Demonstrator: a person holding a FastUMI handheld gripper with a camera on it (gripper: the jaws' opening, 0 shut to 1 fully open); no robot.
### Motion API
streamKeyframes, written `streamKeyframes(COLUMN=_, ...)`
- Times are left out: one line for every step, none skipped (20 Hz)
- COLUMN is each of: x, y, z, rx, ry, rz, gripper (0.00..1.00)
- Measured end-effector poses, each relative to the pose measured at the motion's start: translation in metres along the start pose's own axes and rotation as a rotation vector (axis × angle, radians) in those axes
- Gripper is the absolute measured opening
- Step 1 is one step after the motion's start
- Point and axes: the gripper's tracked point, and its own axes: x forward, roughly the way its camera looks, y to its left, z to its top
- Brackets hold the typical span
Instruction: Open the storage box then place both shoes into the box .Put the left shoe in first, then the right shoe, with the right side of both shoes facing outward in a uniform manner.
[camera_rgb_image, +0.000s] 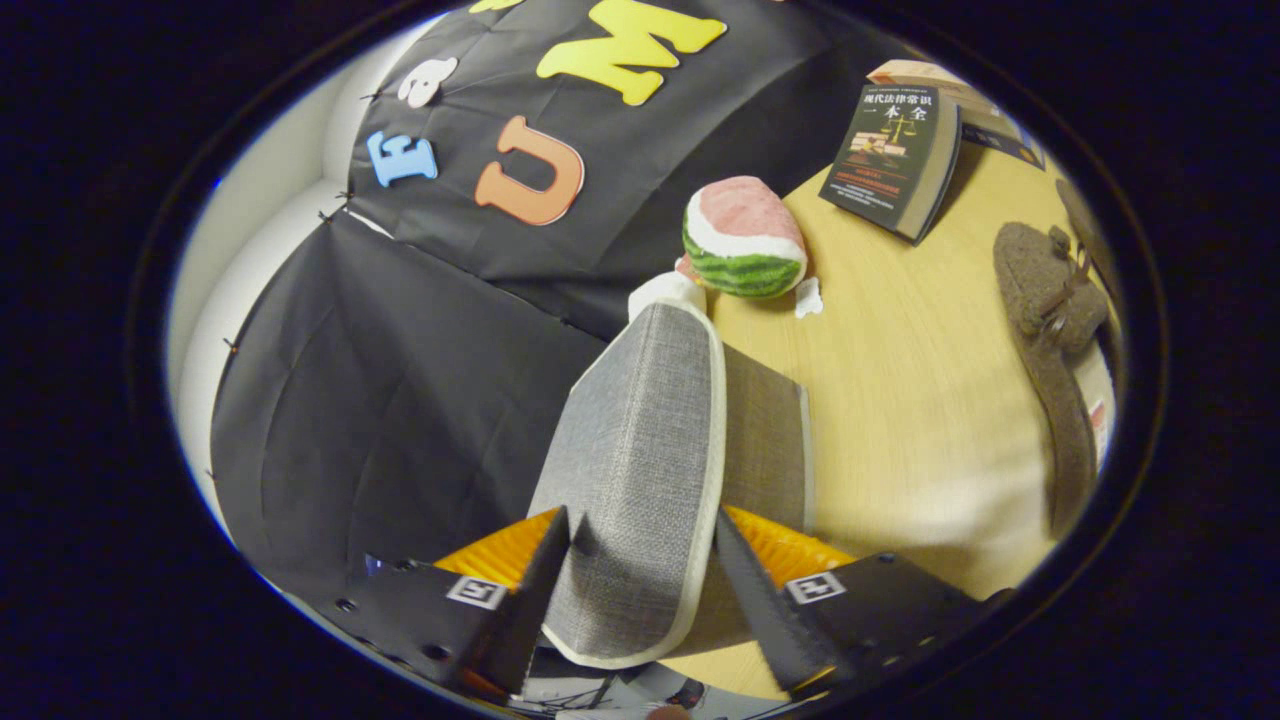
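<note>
Fingers (640, 570) press from both sides on the grey box lid (640, 460), whose long axis runs straight ahead; the shoe (1050, 330) lies far right on the counter (920, 420).

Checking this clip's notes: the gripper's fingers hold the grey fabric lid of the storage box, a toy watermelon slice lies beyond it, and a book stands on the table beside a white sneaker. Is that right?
Not quite. In the gripper view the footwear beside the book is a brown fuzzy shoe, not a white sneaker. The rest stands: the gripper holds the grey lid, with the toy watermelon slice beyond it on the table.
</note>
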Motion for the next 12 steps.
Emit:
streamKeyframes(x=-0.004, y=0.002, z=-0.003, rx=0.002, ry=-0.008, rz=0.013, gripper=0.6)
streamKeyframes(x=-0.012, y=0.005, z=0.009, rx=0.007, ry=-0.006, rz=0.019, gripper=0.49)
streamKeyframes(x=-0.01, y=0.006, z=0.017, rx=0.01, ry=-0.019, rz=0.014, gripper=0.37)
streamKeyframes(x=-0.014, y=0.001, z=0.026, rx=0.022, ry=-0.058, rz=-0.022, gripper=0.25)
streamKeyframes(x=-0.016, y=0.006, z=0.031, rx=0.045, ry=-0.05, rz=-0.003, gripper=0.14)
streamKeyframes(x=-0.019, y=0.013, z=0.027, rx=0.06, ry=-0.022, rz=0.014, gripper=0.02)
streamKeyframes(x=-0.017, y=0.015, z=0.032, rx=0.054, ry=-0.017, rz=0.01, gripper=0.02)
streamKeyframes(x=-0.022, y=0.022, z=0.03, rx=0.036, ry=-0.011, rz=0.016, gripper=0.0)
streamKeyframes(x=-0.025, y=0.032, z=0.034, rx=0.019, ry=-0.013, rz=0.025, gripper=0.0)
streamKeyframes(x=-0.028, y=0.045, z=0.039, rx=0.007, ry=-0.023, rz=0.042, gripper=0.0)
streamKeyframes(x=-0.033, y=0.061, z=0.044, rx=-0.006, ry=-0.033, rz=0.063, gripper=0.0)
streamKeyframes(x=-0.036, y=0.079, z=0.049, rx=-0.029, ry=-0.044, rz=0.081, gripper=0.0)
